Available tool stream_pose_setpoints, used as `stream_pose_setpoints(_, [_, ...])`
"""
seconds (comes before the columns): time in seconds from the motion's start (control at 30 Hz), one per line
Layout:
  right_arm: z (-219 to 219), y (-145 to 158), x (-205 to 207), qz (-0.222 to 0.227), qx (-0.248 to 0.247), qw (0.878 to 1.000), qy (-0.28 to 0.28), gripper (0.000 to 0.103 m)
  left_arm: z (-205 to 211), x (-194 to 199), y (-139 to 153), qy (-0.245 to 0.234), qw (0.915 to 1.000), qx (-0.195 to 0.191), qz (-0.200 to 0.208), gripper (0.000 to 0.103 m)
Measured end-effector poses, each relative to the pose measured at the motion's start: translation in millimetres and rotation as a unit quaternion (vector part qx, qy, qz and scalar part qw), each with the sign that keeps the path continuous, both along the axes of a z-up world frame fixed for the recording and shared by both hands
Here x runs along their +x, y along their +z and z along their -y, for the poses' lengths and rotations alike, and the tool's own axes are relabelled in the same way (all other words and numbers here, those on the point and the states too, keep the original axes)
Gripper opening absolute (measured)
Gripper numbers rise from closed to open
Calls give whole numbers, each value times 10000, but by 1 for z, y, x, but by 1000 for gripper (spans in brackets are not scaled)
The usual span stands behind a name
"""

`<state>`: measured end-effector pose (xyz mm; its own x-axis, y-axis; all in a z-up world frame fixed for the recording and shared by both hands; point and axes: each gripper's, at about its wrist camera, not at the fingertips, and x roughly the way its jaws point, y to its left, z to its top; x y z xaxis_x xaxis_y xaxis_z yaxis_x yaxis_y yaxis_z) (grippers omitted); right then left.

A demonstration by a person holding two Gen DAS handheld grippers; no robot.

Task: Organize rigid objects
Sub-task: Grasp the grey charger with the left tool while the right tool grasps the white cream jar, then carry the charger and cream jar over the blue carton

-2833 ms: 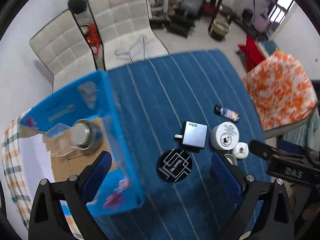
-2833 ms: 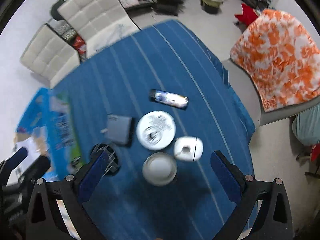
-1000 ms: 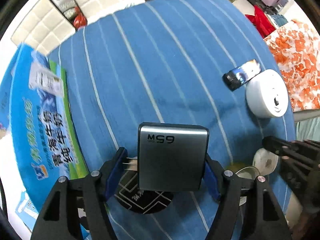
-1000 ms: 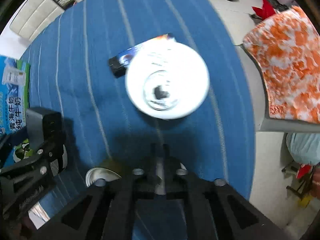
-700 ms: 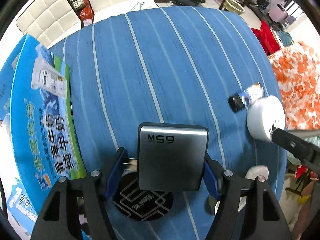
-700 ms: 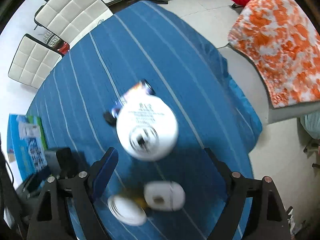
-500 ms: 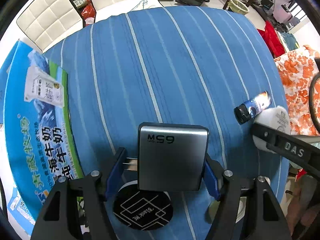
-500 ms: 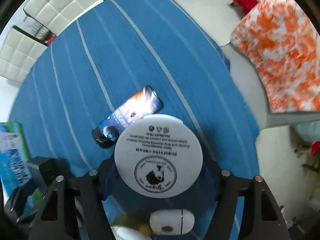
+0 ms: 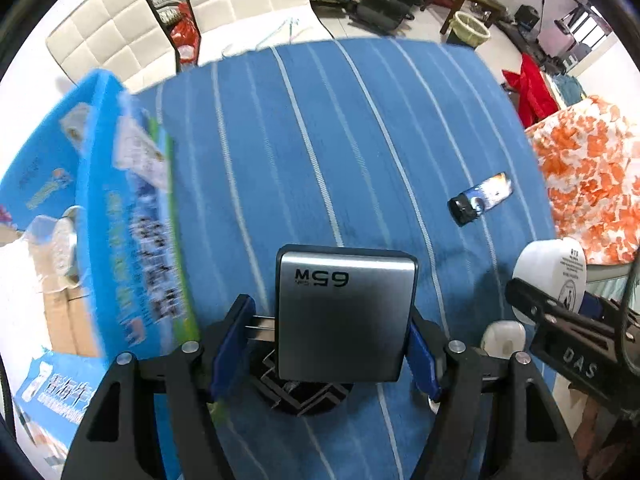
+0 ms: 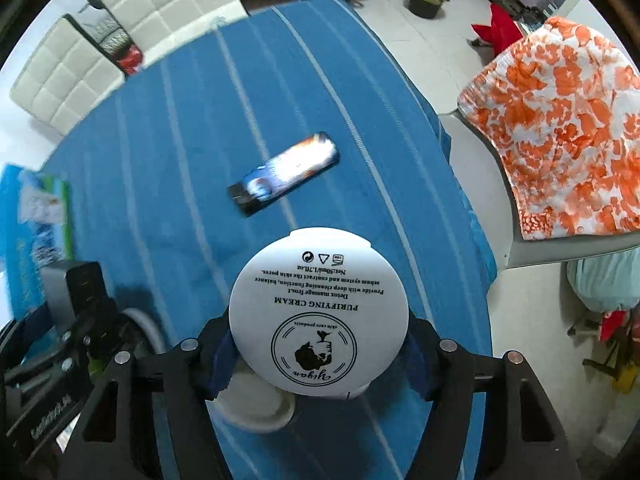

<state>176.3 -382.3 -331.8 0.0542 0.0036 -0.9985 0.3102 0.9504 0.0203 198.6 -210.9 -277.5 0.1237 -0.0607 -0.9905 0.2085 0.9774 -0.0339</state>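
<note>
1. The left gripper (image 9: 328, 344) is clamped on a grey charger (image 9: 344, 312) marked "65W", its blue pads pressing the two sides, and holds it above the table.
2. Directly under the charger lies a black round disc (image 9: 304, 396) with a white line pattern, on the blue striped tablecloth (image 9: 320, 140).
3. The right gripper (image 10: 318, 354) is closed on a white round cream jar (image 10: 318, 316), label side facing the camera, raised over the cloth.
4. Below the jar, on the cloth, sits a small white lid or dish (image 10: 256, 404); a small white case (image 9: 502, 336) shows in the left view next to the right gripper.
5. A small dark bottle (image 10: 284, 174) with a printed label lies on its side further out on the cloth, well apart from both grippers.
6. A blue cardboard box (image 9: 120, 208) stands open at the left edge of the table, with a metal round thing (image 9: 66, 240) inside.
7. Two white padded chairs (image 10: 120, 28) stand beyond the table, and an orange-patterned cloth (image 10: 560, 140) covers a seat at the right.
</note>
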Motion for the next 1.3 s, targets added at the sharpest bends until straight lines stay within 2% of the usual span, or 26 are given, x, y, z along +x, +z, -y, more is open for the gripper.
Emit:
stream_pose_setpoints(0.27, [-46, 76, -28, 487, 414, 9975, 302, 70, -44, -37, 81, 23, 9976, -405, 553, 68])
stream_pose_setpoints(0.5, [-114, 139, -41, 938, 596, 9911, 727, 70, -101, -56, 141, 158, 9923, -322, 1188, 68])
stream_pose_setpoints(0.67, [-171, 156, -40, 954, 852, 9864, 1029, 70, -155, -67, 167, 429, 9874, -287, 1495, 68])
stream_pose_setpoints(0.73, [-201, 157, -36, 940, 842, 9844, 1224, 70, -180, -67, 169, 580, 9867, -272, 1492, 68])
stream_pose_setpoints(0.83, [-239, 151, -29, 881, 933, 9814, 1427, 70, -217, -68, 165, 809, 9860, -158, 1450, 68])
stream_pose_setpoints(0.93, [-276, 140, -19, 791, 949, 9798, 1576, 70, -259, -61, 147, 1107, 9852, 73, 1309, 68])
stream_pose_setpoints(1.13, [-344, 85, 13, 245, 907, 9795, 1784, 70, -336, -21, 63, 1570, 9858, 495, 334, 68])
stream_pose_setpoints(1.23, [-368, 52, 26, 2, 600, 9795, 1924, 70, -352, -3, 27, 1555, 9853, 708, 84, 68])
stream_pose_setpoints(1.3, [-379, 30, 33, -187, 464, 9792, 1965, 70, -355, 8, 9, 1479, 9866, 691, -58, 68])
